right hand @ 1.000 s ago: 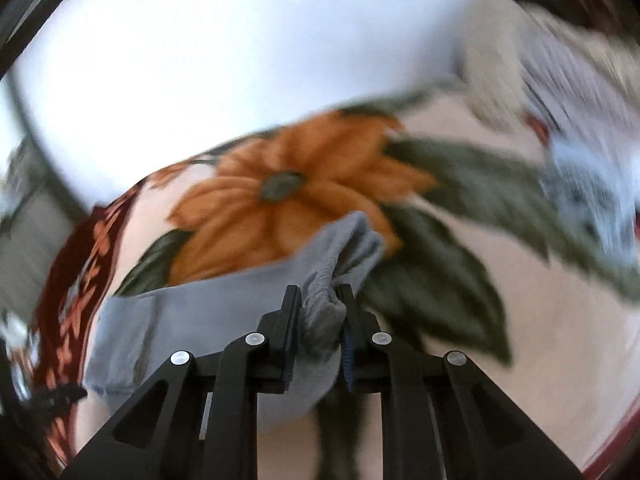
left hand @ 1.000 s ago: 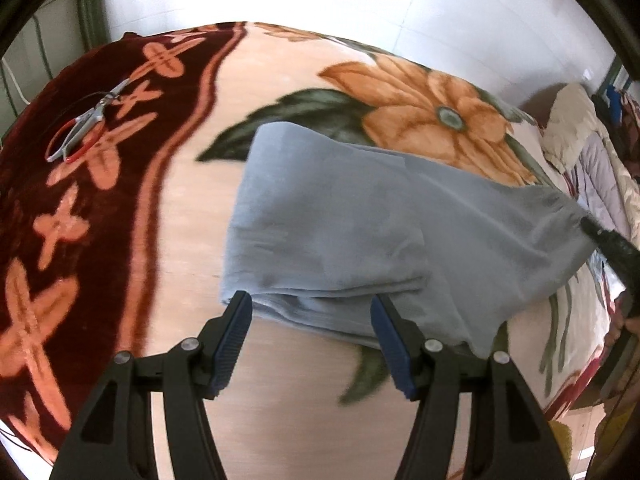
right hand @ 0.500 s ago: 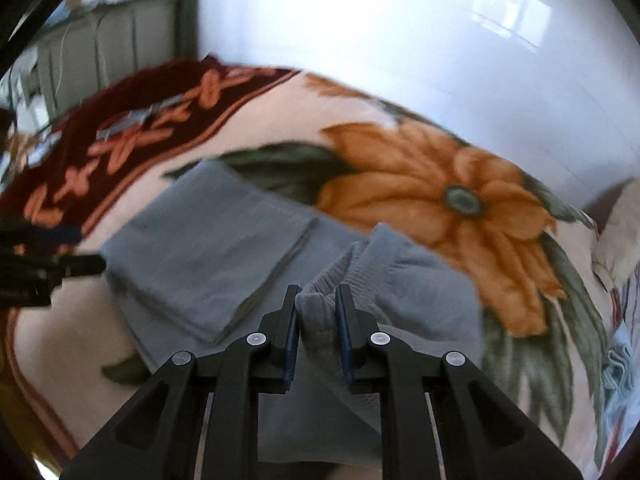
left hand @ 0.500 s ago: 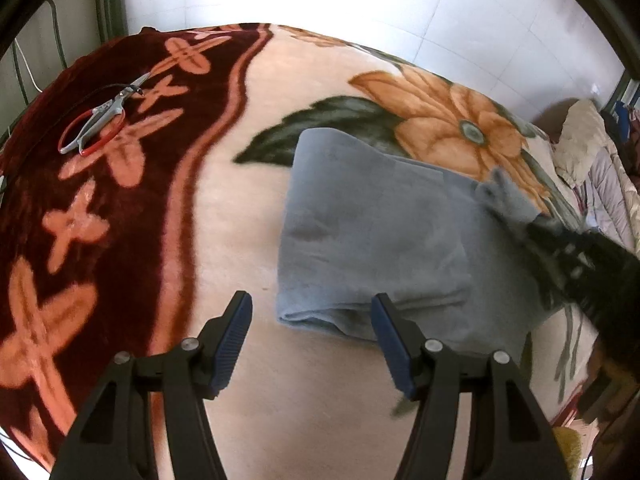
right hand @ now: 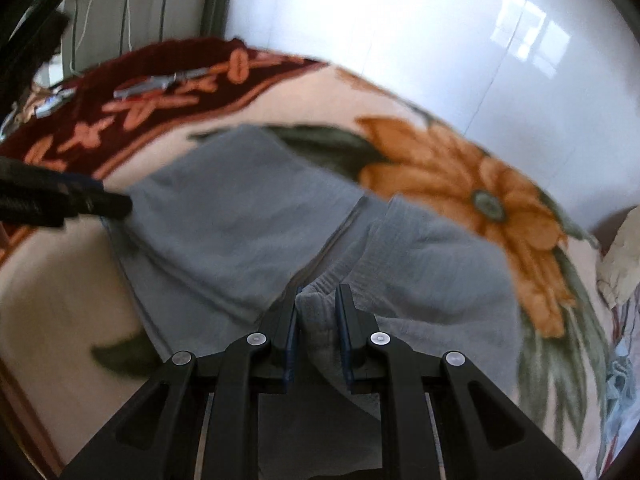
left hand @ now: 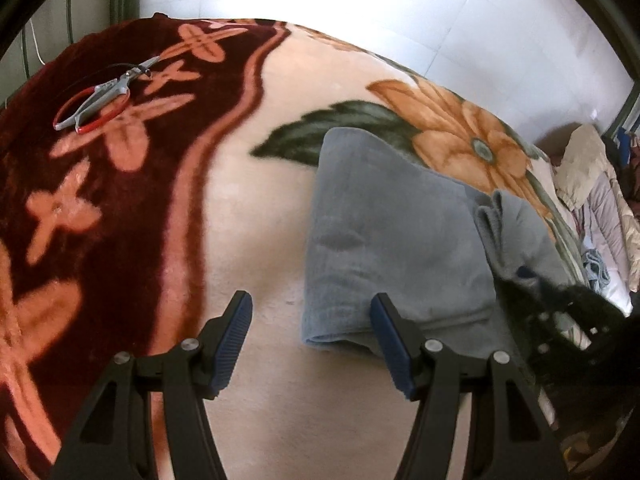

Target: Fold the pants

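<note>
Pants: grey, partly folded, lay on the floral blanket beside the big orange flower; one folded panel flat on top, a bunched end raised at the right.
Left gripper: jaws stood wide apart, nothing between the blue pads; hovered over the near left corner of the folded pants, right finger in front of the cloth edge, left finger over bare blanket.
Right gripper: clenched on a bunched wad of the grey pants; ribbed cloth squeezed between the pads and spilling out above them.
Right gripper seen from the left wrist: dark, blurred shape at the right edge, by the raised fold.
Scissors: red-handled, lay on the dark red border of the blanket, well apart from the pants.
Background: white tiled wall; heaped bedding at far right.
</note>
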Available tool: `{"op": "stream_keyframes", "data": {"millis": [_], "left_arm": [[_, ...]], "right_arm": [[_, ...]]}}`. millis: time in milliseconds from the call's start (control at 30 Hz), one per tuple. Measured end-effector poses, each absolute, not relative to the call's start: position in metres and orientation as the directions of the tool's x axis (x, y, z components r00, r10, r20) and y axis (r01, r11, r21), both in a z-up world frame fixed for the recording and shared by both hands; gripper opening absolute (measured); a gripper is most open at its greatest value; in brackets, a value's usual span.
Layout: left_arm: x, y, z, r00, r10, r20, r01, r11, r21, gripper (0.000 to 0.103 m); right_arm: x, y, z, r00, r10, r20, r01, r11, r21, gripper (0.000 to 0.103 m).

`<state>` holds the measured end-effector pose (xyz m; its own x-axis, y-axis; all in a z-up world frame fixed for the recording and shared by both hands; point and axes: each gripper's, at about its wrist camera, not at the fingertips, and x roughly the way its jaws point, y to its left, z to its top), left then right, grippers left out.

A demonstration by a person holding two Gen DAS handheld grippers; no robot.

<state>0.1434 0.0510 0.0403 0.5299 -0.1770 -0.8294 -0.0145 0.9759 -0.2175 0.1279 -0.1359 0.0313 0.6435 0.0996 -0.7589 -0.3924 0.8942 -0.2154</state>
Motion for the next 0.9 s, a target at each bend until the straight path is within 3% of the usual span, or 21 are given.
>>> {"op": "stream_keyframes", "data": {"millis": [167,400,633,900], "left_arm": [[0.145,0.05,0.042,0.527,-0.183,-0.83,-0.004,0.976,-0.218,0.065],[0.152,0.052,0.049,0.521,-0.189,-0.832,0.006,0.976,-0.218,0.065],[0.16,0.052,0.051,0.502,-0.18,-0.846,-0.008,0.977,-0.213,0.065],[0.156,0.005,0.066,0.464,-0.284,-0.839,0.078,0.956,-0.281,0.065]], "right_arm": [[0.125,-0.134,0.035,0.621,0.099,-0.777,-0.403,0.891,-0.209,0.023],[0.104,-0.173,0.077,0.597,0.218,-0.772,-0.349,0.937,-0.005,0.036],[0.106,-0.258,0.081,0.608,0.155,-0.779,-0.08,0.988,0.134,0.038],[0.119,-0.281,0.047,0.555,0.154,-0.817,0.013,0.981,0.194,0.038]]}}
